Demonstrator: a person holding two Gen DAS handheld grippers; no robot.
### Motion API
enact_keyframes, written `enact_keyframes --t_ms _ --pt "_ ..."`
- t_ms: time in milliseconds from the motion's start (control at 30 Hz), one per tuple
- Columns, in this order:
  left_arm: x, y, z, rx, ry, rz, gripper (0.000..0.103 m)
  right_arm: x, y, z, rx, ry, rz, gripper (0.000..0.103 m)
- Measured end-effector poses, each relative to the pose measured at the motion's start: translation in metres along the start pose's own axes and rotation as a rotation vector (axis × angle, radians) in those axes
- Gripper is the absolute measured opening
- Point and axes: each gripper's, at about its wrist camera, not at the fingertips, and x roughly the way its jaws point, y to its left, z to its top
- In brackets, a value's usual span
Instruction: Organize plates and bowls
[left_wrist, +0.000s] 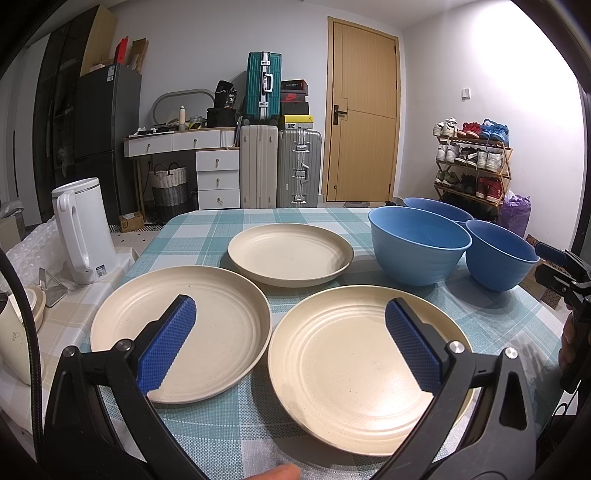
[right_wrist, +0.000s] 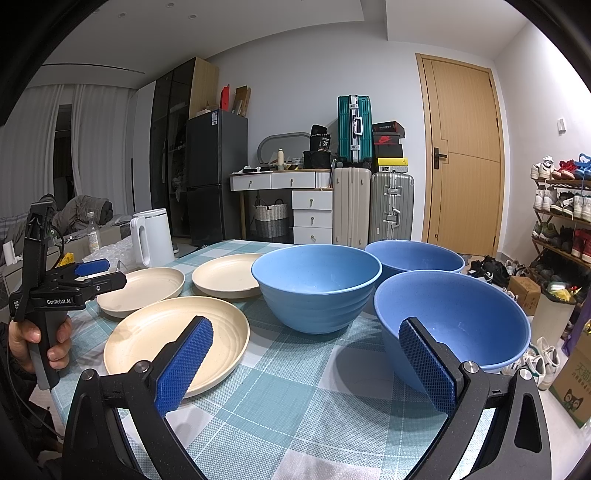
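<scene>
Both my grippers, left (left_wrist: 290, 343) and right (right_wrist: 304, 363), hover spread wide and empty over the table (right_wrist: 295, 402): three cream plates (left_wrist: 291, 254) left, three blue bowls (right_wrist: 317, 284) right.

The room has white walls (right_wrist: 295, 92) and a wooden door (left_wrist: 364, 110) at the back. Left of the door stand suitcases (left_wrist: 280, 166), a white desk with drawers (left_wrist: 199, 155) and a dark fridge (left_wrist: 107, 129). A shoe rack (left_wrist: 472, 158) stands right; white curtains (right_wrist: 81, 147) hang far left
</scene>
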Motion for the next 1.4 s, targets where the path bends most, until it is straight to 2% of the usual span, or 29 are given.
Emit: enact_keyframes --t_ms 800,1100,1300,1400 --pt "-0.001 0.002 -0.005 -0.006 0.001 0.004 0.102 -0.001 -0.001 0.001 0.001 0.003 -0.001 0.103" --pt "-0.003 0.001 -0.008 -0.006 0.001 0.01 0.102 0.008 0.001 -0.001 -0.004 0.038 -0.027 0.103" --pt "-0.011 0.019 -0.003 -0.044 0.008 0.01 0.102 0.012 0.004 0.005 -0.003 0.061 -0.04 0.103" --pt "-0.019 0.026 0.005 -0.062 0.013 0.04 0.102 0.012 0.007 0.013 0.004 0.059 -0.042 0.103"
